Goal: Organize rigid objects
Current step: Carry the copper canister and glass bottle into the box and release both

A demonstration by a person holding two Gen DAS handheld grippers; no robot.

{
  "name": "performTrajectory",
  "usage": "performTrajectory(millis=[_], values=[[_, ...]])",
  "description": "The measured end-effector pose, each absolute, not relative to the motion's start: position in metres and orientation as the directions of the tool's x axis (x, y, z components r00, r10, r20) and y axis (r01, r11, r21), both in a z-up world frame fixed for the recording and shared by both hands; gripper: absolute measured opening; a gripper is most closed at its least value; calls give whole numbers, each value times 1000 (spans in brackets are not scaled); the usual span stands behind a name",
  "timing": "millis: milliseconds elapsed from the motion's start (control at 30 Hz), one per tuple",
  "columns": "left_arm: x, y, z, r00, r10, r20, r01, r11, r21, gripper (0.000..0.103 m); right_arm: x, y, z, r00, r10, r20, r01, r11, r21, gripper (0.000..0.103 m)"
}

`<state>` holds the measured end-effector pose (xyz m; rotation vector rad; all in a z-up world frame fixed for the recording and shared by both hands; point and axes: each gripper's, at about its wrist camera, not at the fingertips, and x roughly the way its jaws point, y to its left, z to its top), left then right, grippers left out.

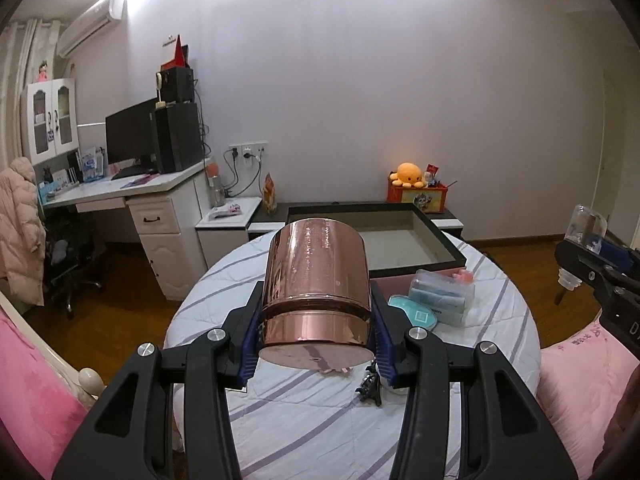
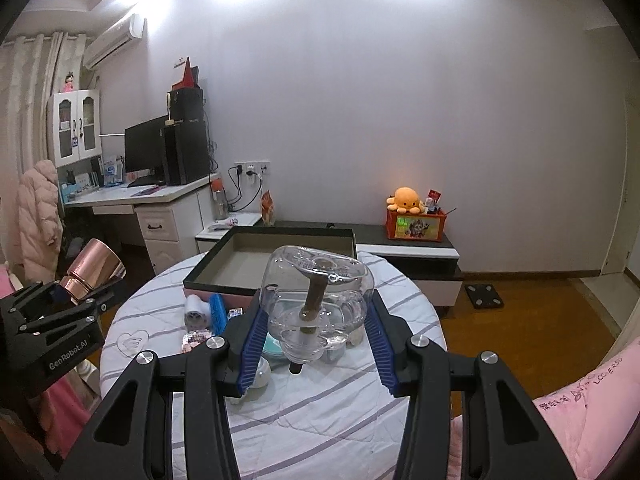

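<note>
My left gripper [image 1: 316,344] is shut on a shiny rose-gold cylinder tin [image 1: 316,280], held above the round table [image 1: 304,420]; the tin also shows in the right wrist view [image 2: 94,272]. My right gripper [image 2: 314,344] is shut on a clear glass bottle [image 2: 316,296] with a brown stick inside, held above the table; it also shows at the far right of the left wrist view [image 1: 586,232]. A black-rimmed open box [image 1: 448,248] lies at the table's far side, also seen in the right wrist view [image 2: 208,276].
On the striped tablecloth lie a clear plastic case [image 1: 442,296], a teal pouch [image 1: 418,314], a small dark figurine [image 1: 370,388], a white roll [image 2: 196,312], a blue comb [image 2: 218,314] and small trinkets [image 2: 196,338]. Pink bedding [image 1: 580,384] flanks the table. A low cabinet [image 2: 412,256] stands behind.
</note>
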<state>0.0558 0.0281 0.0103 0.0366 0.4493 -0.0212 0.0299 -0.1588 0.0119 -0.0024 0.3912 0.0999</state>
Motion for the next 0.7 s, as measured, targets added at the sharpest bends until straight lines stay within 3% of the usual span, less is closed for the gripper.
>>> performTrajectory(millis=[367, 700], values=[[76, 26, 8, 897, 8, -442, 8, 999, 34, 47, 45, -156, 13, 919, 107, -379, -116, 993, 0, 48], [152, 25, 25, 901, -4, -433, 20, 999, 32, 47, 112, -141, 22, 921, 128, -368, -151, 988, -34, 48]])
